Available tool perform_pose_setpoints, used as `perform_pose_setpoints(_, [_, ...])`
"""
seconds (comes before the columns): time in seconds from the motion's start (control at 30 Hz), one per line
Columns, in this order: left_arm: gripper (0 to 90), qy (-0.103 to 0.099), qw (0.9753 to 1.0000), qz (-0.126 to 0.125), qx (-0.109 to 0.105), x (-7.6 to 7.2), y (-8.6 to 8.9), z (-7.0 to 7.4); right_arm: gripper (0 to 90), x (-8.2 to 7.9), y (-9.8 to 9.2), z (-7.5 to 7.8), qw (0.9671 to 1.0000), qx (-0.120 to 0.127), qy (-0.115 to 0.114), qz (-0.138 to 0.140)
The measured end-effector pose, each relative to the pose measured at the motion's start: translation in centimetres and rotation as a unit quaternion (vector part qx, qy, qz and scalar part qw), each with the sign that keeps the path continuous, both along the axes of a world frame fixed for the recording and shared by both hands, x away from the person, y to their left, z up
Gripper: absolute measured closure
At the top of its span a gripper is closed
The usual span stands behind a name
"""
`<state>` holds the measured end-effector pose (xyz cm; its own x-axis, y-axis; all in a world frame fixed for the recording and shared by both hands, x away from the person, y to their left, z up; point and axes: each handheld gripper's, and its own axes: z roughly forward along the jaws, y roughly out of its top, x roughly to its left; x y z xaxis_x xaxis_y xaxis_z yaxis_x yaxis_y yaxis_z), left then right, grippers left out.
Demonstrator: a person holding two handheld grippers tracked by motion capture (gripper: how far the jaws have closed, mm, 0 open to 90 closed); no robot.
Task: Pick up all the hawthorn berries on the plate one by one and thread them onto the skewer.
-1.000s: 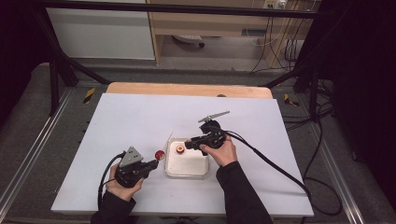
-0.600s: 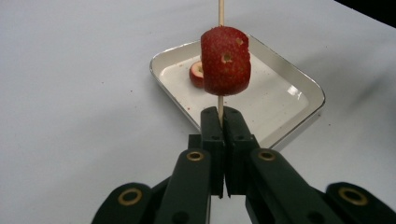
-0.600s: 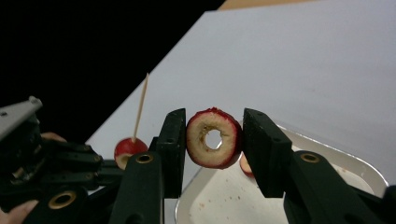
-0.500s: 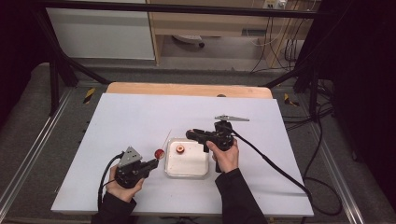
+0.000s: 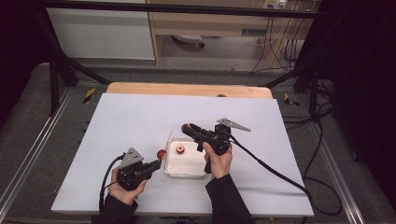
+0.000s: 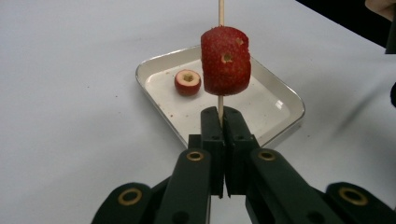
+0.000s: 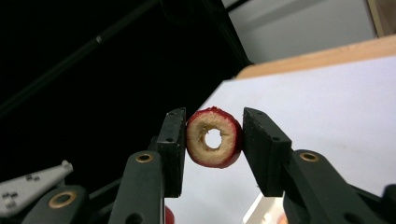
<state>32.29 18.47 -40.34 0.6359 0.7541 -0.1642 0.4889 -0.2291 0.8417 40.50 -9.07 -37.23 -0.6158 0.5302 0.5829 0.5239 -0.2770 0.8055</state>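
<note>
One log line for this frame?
left tongs: shut on skewer | right tongs: shut on cored fruit ring | tray: one piece

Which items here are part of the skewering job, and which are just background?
In the job:
- left hand-held gripper, shut on the skewer with one red fruit piece
- right hand-held gripper, shut on a cored fruit ring
- tray with a spare fruit piece

Background:
- white table
- floor cables
</note>
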Motion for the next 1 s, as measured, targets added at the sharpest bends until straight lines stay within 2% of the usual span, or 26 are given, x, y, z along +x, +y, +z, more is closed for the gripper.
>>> perform_pose_setpoints(0.27, [88.1,0.003,0.9999,-0.004,-0.015,-0.5,-0.6,0.3,61.6,-0.4,0.2,0.1,0.9986,0.04,-0.029,-0.02])
perform_pose_setpoints(0.47, [88.1,0.005,0.9997,-0.009,-0.022,-0.7,-1.1,0.3,61.7,-0.5,0.5,-0.2,0.9966,0.064,-0.041,-0.03])
perform_pose_setpoints(0.7, [88.0,0.004,0.9996,-0.013,-0.025,-0.8,-1.4,0.4,61.7,-0.7,1.1,-0.8,0.9935,0.097,-0.045,-0.038])
perform_pose_setpoints(1.0, [88.1,0.01,0.9994,-0.015,-0.031,-0.7,-1.7,0.3,61.7,-0.8,1.5,-1.4,0.9921,0.111,-0.045,-0.036])
